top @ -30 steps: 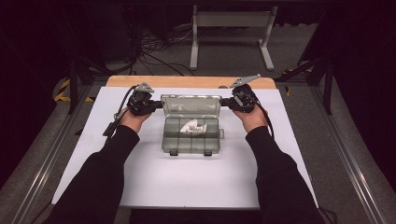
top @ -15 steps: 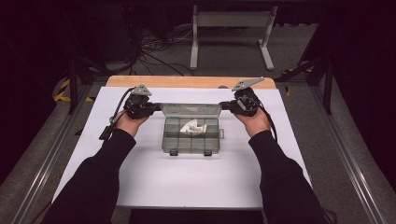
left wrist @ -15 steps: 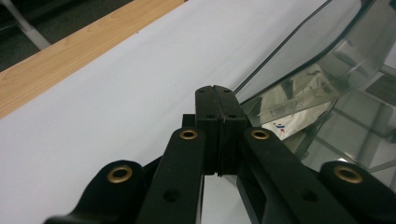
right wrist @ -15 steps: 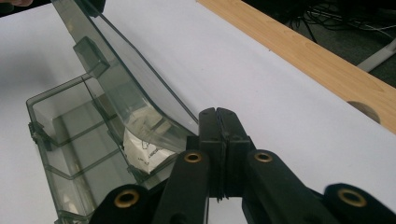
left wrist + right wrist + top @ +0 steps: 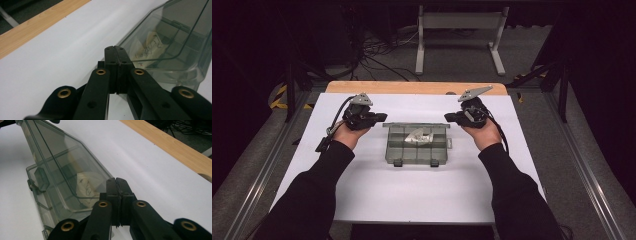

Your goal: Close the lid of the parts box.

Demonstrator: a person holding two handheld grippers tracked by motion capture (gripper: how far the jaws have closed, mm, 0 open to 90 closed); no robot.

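A clear grey compartment box point(image 5: 417, 155) sits mid-table with a crumpled white slip point(image 5: 418, 136) in a back compartment. Its hinged lid point(image 5: 417, 124) stands raised on the far side, seen edge-on, and leans over the box in both gripper views point(image 5: 175, 30) point(image 5: 62, 170). My left gripper point(image 5: 381, 119) point(image 5: 115, 48) is shut at the lid's left end, nothing between its jaws. At the lid's right end my right gripper point(image 5: 448, 117) point(image 5: 116, 180) is also shut and empty. The slip point(image 5: 150, 47) point(image 5: 87, 185) shows through the lid.
A white sheet point(image 5: 412, 200) covers the table, with a wooden strip point(image 5: 412, 87) bare along the far edge. Two latches point(image 5: 398, 162) sit on the box's near wall. Beyond the table are floor cables and a metal stand point(image 5: 459, 30).
The lid has swung up from lying flat behind the box and now leans over it. Both shut grippers have come slightly toward me along with it.
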